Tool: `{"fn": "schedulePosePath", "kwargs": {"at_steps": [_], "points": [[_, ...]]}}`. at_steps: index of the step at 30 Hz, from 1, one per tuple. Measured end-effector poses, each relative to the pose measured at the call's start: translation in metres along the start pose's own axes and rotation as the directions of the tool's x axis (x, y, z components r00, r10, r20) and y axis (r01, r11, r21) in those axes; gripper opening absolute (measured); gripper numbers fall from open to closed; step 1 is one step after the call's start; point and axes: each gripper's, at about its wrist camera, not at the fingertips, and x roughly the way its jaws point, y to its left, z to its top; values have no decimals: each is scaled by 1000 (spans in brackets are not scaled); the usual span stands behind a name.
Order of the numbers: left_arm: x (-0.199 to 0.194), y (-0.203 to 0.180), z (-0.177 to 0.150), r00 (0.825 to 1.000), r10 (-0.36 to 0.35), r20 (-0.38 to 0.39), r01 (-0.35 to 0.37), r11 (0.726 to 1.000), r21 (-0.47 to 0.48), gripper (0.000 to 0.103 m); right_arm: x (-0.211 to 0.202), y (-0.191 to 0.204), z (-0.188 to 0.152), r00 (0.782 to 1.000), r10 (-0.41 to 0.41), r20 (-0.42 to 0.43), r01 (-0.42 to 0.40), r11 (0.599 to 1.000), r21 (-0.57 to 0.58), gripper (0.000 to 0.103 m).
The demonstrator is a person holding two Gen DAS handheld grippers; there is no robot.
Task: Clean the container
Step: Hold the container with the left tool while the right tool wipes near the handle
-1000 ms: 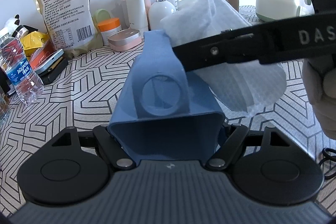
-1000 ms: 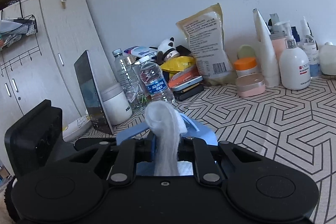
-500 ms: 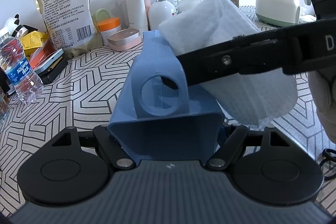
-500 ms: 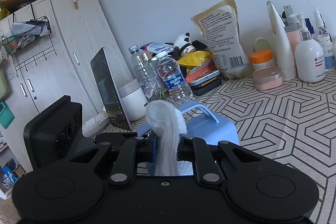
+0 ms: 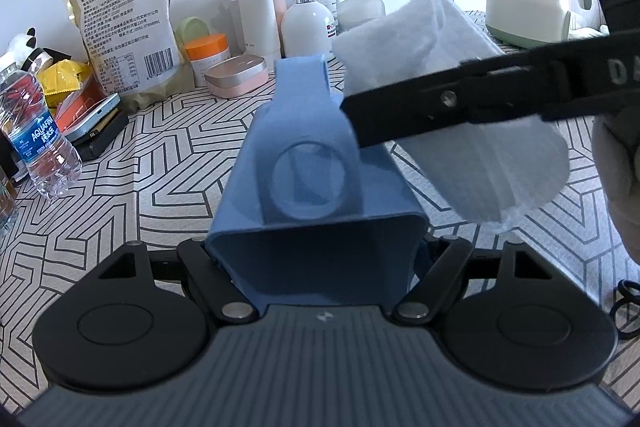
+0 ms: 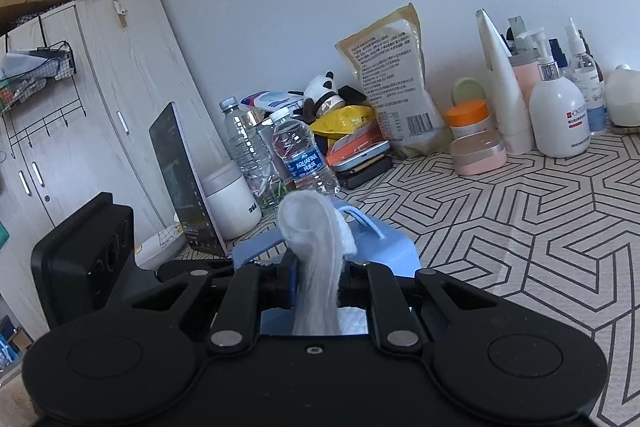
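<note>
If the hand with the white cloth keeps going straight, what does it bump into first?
Probably the blue container: the right gripper, shut on the cloth, points right over it. Past that stands a water bottle. Depth is hard to judge.

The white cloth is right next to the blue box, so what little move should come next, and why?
Probably lower the white cloth onto the top of the blue container and start wiping. The right hand-held gripper is shut on the cloth beside the handle, while the left hand-held gripper clamps the container steady. The cloth seems to hang beside it rather than press on it.
</note>
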Motion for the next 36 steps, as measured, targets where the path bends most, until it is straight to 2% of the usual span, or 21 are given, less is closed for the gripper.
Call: {"fn": "schedulePosePath", "kwargs": {"at_steps": [9,13,14,16,25,30,36], "points": [[0,0,0,1000,0,0,0,1000,0,78,-2,-1,-2,1000,28,-6,-28,1000,-2,16],[-1,1,0,1000,-1,0,1,1000,0,78,-3,-5,-1,1000,-26,-5,26,1000,12,16],[-1,1,0,1000,-1,0,1,1000,0,78,-3,-7,-1,999,-42,-6,42,999,19,23],[-1,1,0,1000,-1,0,1,1000,-1,78,-4,-11,-1,997,-71,-9,71,997,32,24],[-2,-2,-1,1000,-2,0,2,1000,-2,78,-4,-12,-3,999,-41,-15,42,997,58,25],[-2,0,-1,1000,1,-2,-1,1000,-13,78,-2,-8,-5,1000,-22,-23,22,999,37,31],[-2,2,-2,1000,8,-3,-8,1000,-27,78,-1,-1,-6,1000,7,-30,-7,1000,5,31]]}}
